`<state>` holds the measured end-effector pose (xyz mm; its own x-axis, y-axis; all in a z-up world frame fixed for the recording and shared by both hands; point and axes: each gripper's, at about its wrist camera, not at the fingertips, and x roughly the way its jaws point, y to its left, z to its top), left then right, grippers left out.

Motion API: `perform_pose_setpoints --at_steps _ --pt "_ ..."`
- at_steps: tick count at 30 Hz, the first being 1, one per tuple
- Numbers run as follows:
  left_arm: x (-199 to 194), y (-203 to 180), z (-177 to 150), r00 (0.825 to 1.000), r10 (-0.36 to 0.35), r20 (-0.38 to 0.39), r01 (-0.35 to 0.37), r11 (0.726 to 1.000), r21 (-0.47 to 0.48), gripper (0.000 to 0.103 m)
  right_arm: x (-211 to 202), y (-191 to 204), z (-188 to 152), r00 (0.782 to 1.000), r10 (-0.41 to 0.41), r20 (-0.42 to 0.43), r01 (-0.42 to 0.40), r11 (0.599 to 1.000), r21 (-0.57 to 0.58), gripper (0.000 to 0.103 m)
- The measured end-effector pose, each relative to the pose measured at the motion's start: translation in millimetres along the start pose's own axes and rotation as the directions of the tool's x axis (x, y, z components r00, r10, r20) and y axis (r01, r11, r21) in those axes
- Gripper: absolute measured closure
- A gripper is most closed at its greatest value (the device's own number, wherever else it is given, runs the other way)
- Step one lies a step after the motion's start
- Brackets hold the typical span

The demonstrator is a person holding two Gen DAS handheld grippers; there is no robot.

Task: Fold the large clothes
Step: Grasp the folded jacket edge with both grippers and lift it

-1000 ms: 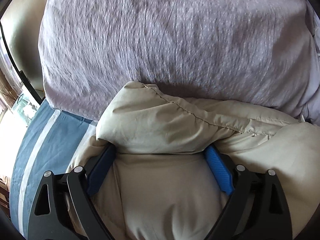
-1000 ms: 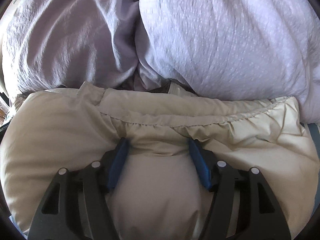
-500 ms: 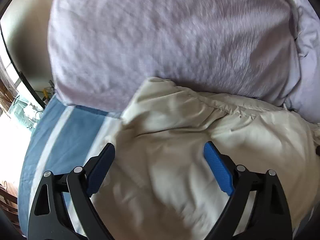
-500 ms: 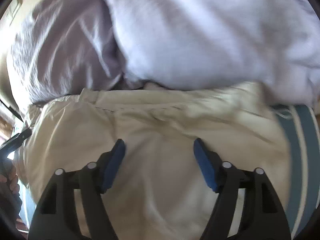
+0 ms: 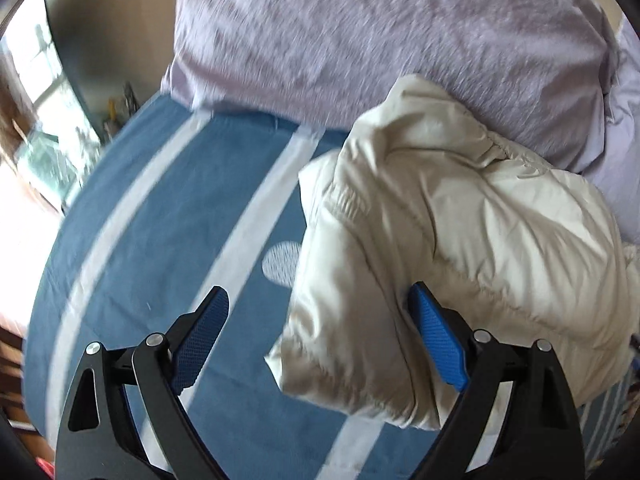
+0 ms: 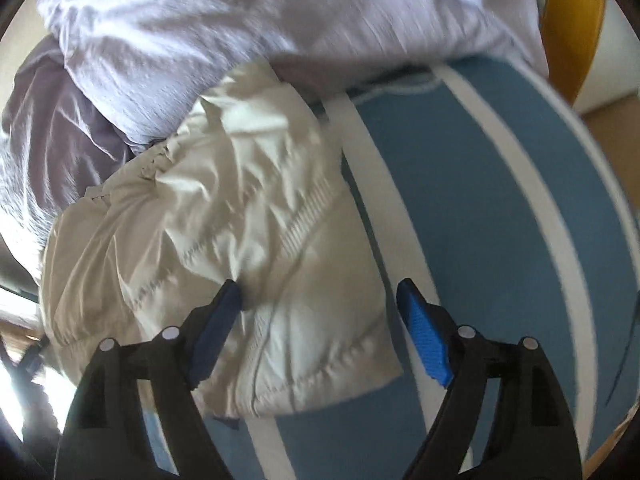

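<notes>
A cream puffy jacket point(image 5: 448, 240) lies folded into a bundle on the blue striped bedsheet point(image 5: 168, 216), its far edge against a lilac pillow point(image 5: 360, 32). My left gripper point(image 5: 320, 320) is open and empty, above the jacket's left edge. In the right wrist view the jacket point(image 6: 224, 240) lies left of centre. My right gripper point(image 6: 320, 312) is open and empty, above its right edge, with the left finger close to the fabric.
Two lilac pillows point(image 6: 240, 20) sit at the head of the bed behind the jacket. The bed's left edge and a bright window point(image 5: 44, 128) show at left. A yellow object point(image 6: 576, 20) stands beyond the bed's right corner.
Both grippers have let go of the jacket and pulled back and up. The left one swung left and the right one swung right, so more bedsheet shows.
</notes>
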<state>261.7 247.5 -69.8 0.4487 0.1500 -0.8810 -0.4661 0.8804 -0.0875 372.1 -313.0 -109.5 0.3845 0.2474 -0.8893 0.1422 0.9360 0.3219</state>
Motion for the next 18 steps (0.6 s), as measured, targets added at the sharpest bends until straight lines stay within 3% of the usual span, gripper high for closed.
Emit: perform_pose_setpoints --at_steps 8,11,14,15,18 --pt "19.7 8.8 -13.1 0.993 -0.102 -0.056 0.091 0.980 -0.179 0.010 20.2 -31.6 -10.2 0.986 0.158 -0.053 -0.147 0.976 0.160 0.018" --pt "24.8 14.8 -15.9 0.987 -0.152 -0.058 0.132 0.956 -0.260 0.012 21.0 -32.6 -15.8 0.972 0.228 -0.056 -0.212 0.956 0.201 0.032" --pt "27.4 18.5 -19.5 0.973 -0.228 -0.034 0.205 0.924 -0.323 0.032 26.8 -35.3 -17.6 0.959 0.279 -0.046 -0.260 0.936 0.237 0.047" --pt "25.7 17.4 -20.3 0.970 -0.243 -0.020 0.223 0.918 -0.328 0.044 28.2 -35.7 -18.0 0.959 0.281 -0.043 -0.263 0.935 0.237 0.051" --pt "16.3 10.7 -20.5 0.973 -0.230 0.008 0.220 0.924 -0.312 0.063 25.5 -36.8 -21.3 0.956 0.293 -0.032 -0.277 0.931 0.237 0.066"
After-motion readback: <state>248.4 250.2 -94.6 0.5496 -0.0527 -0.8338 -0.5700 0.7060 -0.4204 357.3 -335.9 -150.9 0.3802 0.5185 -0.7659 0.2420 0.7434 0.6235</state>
